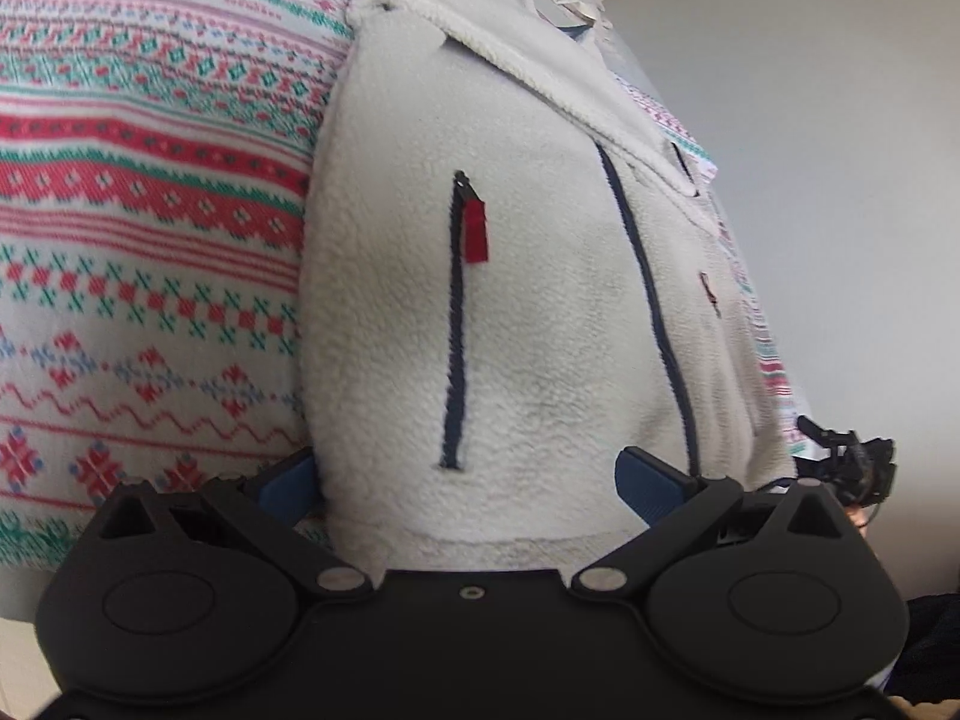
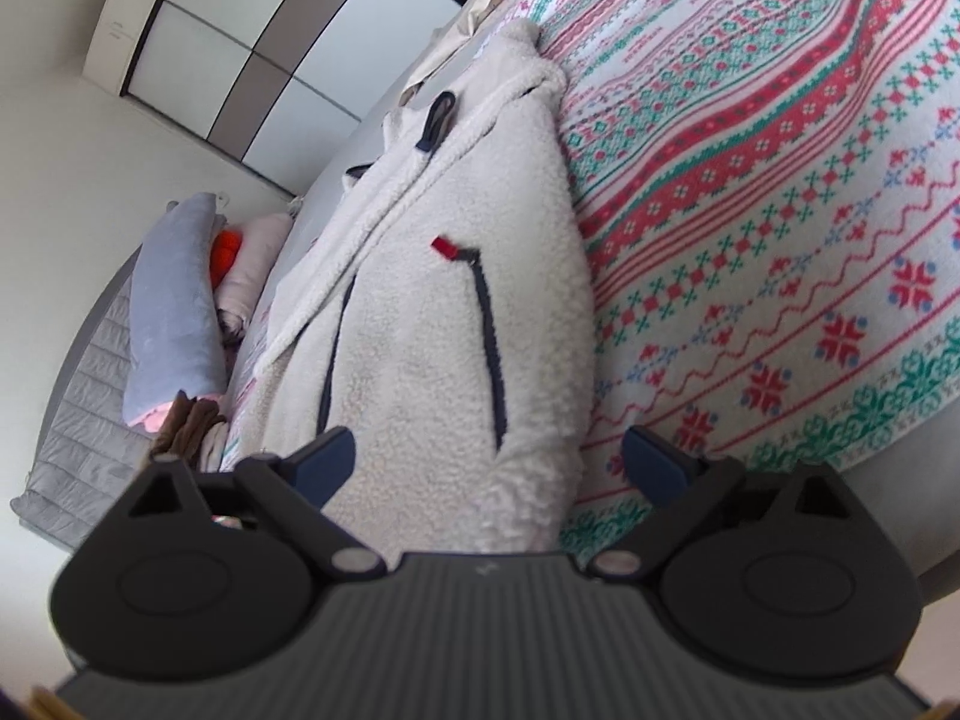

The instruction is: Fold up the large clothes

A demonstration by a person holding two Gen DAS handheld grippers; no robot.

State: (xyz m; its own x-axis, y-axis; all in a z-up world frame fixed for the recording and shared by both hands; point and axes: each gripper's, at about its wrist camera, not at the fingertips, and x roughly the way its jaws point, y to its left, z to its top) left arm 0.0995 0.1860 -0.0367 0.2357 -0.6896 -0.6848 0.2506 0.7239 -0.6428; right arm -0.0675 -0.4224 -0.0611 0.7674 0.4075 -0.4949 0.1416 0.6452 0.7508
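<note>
Evidently, these lines read the moment.

Garment: a cream fleece jacket point(image 1: 528, 276) lies folded lengthwise into a long strip on the patterned blanket point(image 1: 150, 192), its hem end nearest both cameras and its collar toward 12 o'clock.

Why it lies so: my guess is that the narrow strip is ready to be folded end to end, which would explain both tools meeting at the hem.

Left gripper point(image 1: 474, 483): fingers spread wide, straddling the hem; one blue pad point(image 1: 651, 489) rests over the fleece at 3 o'clock of the pocket zip's lower end, the other sits at the jacket's edge at 9 o'clock. No squeeze on the cloth shows.

Right gripper point(image 2: 489, 462): fingers also wide, one pad point(image 2: 327, 456) over the fleece, the other over the blanket just beside the jacket's edge; nothing is pinched.

Pocket: the only container here is the jacket's zip pocket point(image 2: 489, 354), zipped shut with a red pull tab point(image 2: 445, 247) at its top; its contents are hidden.

Beyond the bed edge: rolled bedding point(image 2: 174, 300) at 9 o'clock in the right view.
</note>
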